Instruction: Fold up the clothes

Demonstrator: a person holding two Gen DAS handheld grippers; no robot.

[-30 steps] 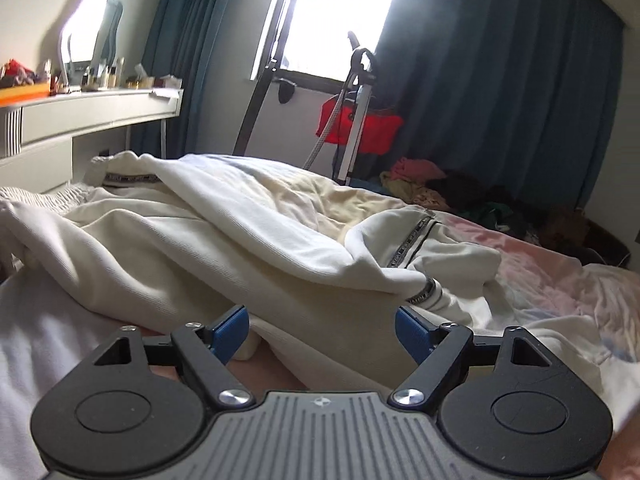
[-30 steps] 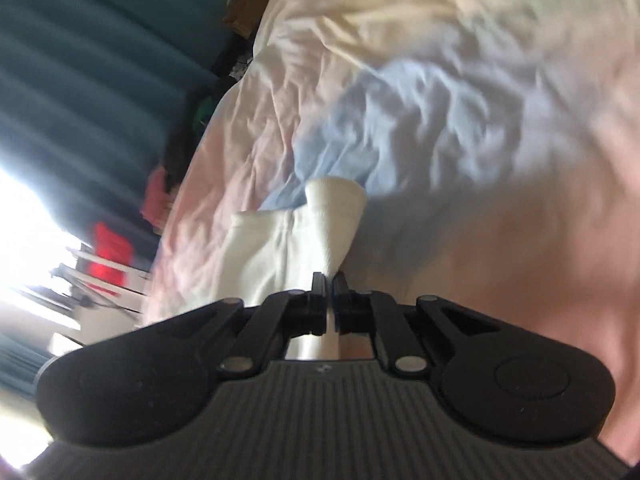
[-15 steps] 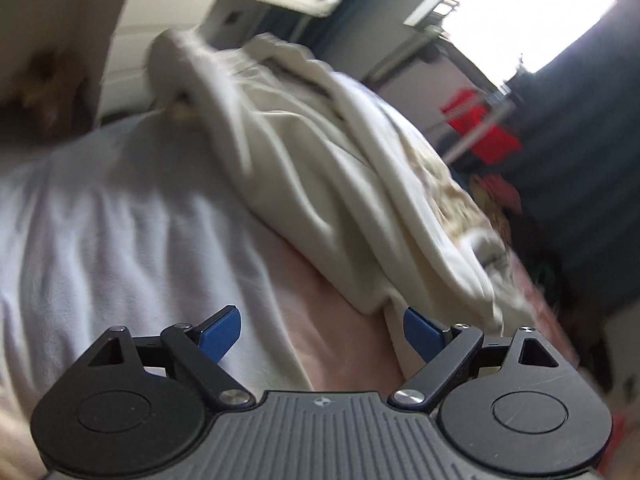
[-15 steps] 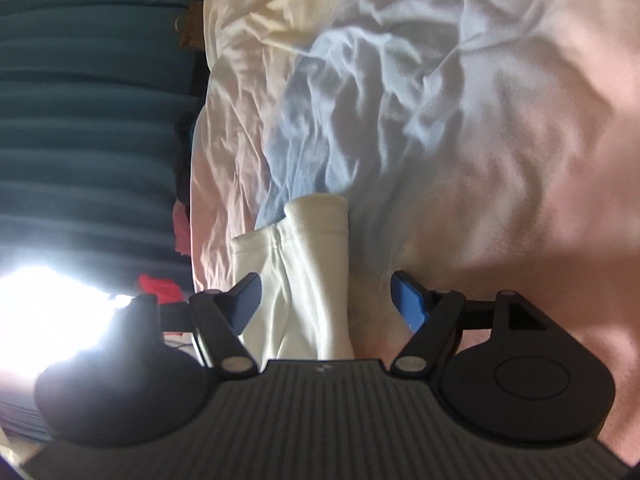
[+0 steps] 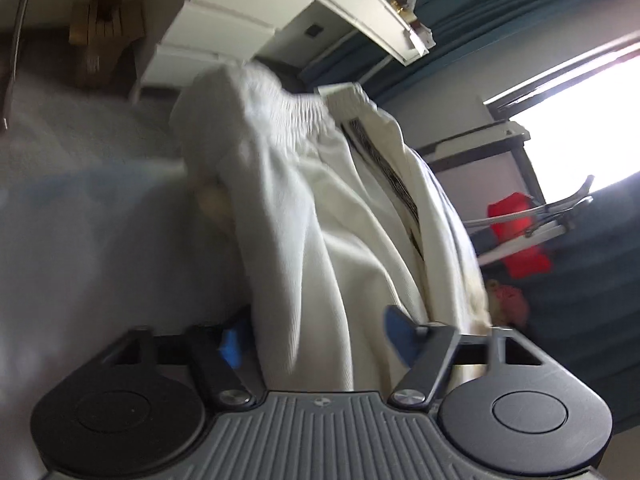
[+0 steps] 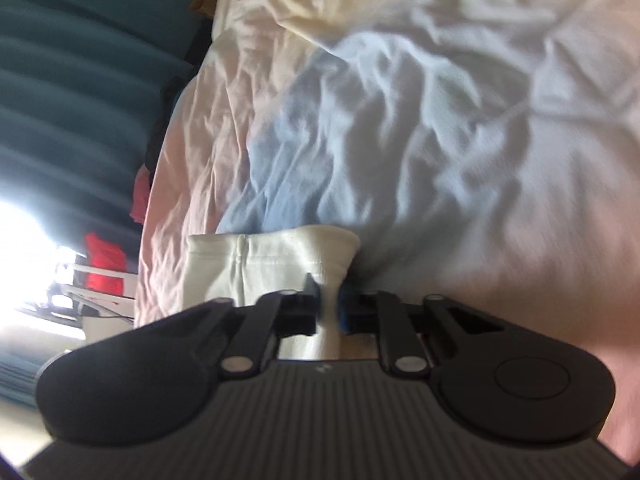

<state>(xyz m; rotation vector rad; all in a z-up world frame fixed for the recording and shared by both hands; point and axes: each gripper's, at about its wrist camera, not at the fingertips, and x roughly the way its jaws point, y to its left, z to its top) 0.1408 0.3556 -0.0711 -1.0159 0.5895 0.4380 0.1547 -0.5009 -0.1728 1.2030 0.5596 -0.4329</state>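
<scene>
1. Between the spread blue-padded fingers (image 5: 231, 346) of the left gripper (image 5: 316, 340), a thick fold of the cream trousers (image 5: 320, 216) is running through the gap; the fingers are standing wide apart, one on each side of the cloth, and are not pinching it.
2. Beyond that gripper, the trousers are stretching away toward their gathered elastic waistband (image 5: 296, 108), with a patterned side stripe (image 5: 394, 178) showing along one leg.
3. Farther off, a white shelf (image 5: 360, 8), dark blue curtains (image 5: 600, 264) and a bright window (image 5: 580, 108) are showing.
4. At the right gripper (image 6: 329, 304), the fingers are squeezing a narrow bunch of the trouser cuff (image 6: 272, 260), whose hem is fanning out just past the tips.
5. Past the cuff, the wrinkled pastel bedsheet (image 6: 420, 120) is spreading out, with curtains at the left edge.
</scene>
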